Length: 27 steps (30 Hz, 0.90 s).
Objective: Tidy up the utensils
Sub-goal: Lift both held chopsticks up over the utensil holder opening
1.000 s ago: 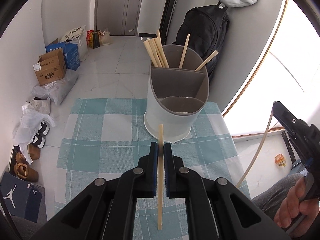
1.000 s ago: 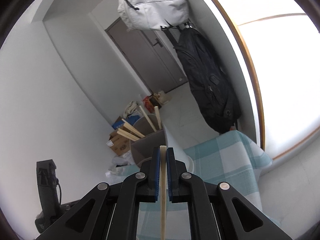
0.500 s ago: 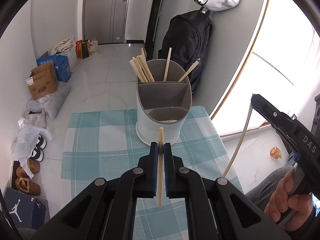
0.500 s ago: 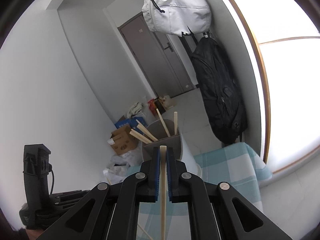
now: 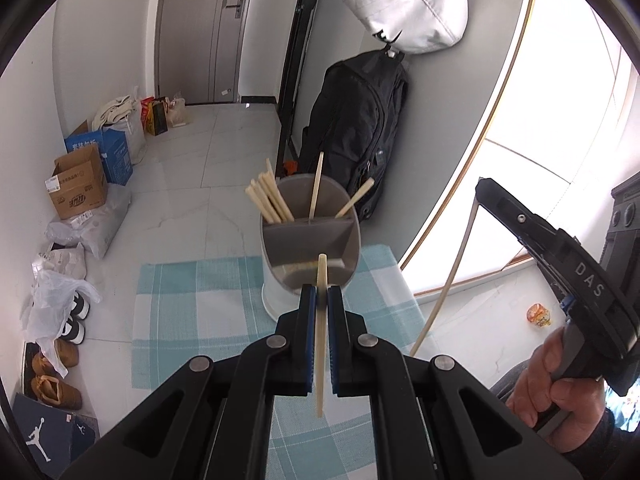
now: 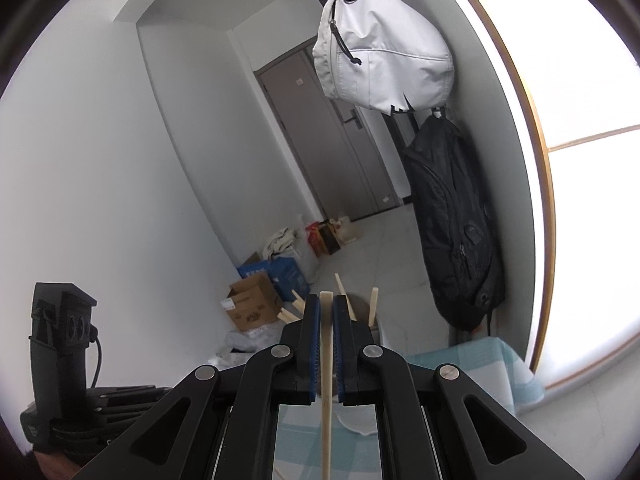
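Holding one pale chopstick each, both tools are clamped shut: the left hand-held gripper pinches its stick about a third of the way below the upper tip, and the right hand-held gripper pinches a second chopstick close to its upper tip, the long remainder hanging below. These sticks look light, stiff and smooth — likely to pivot or slide between the blue pads if bumped, so a grip nearer the middle should steady them. The grey utensil holder stands on the checked cloth over the tabletop, just ahead of the left tool. Its rear compartment already carries a fan of chopsticks leaning outward, and those could snag an incoming tip. A black backpack and white bag hang behind, well clear — boxes and shoes lie on the floor.
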Available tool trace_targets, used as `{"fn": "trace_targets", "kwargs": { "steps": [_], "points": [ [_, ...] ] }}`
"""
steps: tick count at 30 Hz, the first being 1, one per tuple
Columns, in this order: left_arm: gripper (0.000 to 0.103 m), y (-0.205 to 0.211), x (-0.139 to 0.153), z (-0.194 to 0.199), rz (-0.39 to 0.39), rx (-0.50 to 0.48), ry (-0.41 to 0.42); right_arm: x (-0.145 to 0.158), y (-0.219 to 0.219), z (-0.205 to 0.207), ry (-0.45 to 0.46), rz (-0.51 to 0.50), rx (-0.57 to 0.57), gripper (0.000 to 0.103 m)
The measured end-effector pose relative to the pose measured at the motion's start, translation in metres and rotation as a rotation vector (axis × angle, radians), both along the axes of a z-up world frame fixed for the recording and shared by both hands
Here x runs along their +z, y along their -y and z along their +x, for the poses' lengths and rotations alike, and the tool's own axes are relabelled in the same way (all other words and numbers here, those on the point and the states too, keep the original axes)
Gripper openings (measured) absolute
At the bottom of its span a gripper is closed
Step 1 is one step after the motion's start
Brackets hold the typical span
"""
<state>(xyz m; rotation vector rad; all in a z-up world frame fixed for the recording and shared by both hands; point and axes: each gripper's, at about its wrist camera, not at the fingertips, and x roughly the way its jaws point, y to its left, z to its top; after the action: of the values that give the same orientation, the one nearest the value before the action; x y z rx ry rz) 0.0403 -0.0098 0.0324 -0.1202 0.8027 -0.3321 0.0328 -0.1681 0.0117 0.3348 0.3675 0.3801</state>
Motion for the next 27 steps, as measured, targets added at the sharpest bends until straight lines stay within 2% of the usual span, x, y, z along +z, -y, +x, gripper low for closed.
{"fn": "trace_targets", "kwargs": {
  "steps": [10,14,20,27],
  "points": [
    [0.001,-0.003,0.057,0.035,-0.039,-0.001,0.043,0.054,-0.006,0.045,0.066,0.005,0.006,0.006],
    [0.001,-0.005,0.070,0.052,-0.058,0.001,0.055,0.069,-0.008,0.067,0.082,0.005,0.006,0.006],
    [0.001,-0.008,0.080,0.078,-0.067,0.012,0.074,0.082,-0.011,0.100,0.095,-0.011,0.000,0.006],
    [0.001,-0.012,0.074,0.107,-0.092,0.012,0.055,0.079,-0.021,0.134,0.094,-0.036,0.000,0.005]
  ]
}}
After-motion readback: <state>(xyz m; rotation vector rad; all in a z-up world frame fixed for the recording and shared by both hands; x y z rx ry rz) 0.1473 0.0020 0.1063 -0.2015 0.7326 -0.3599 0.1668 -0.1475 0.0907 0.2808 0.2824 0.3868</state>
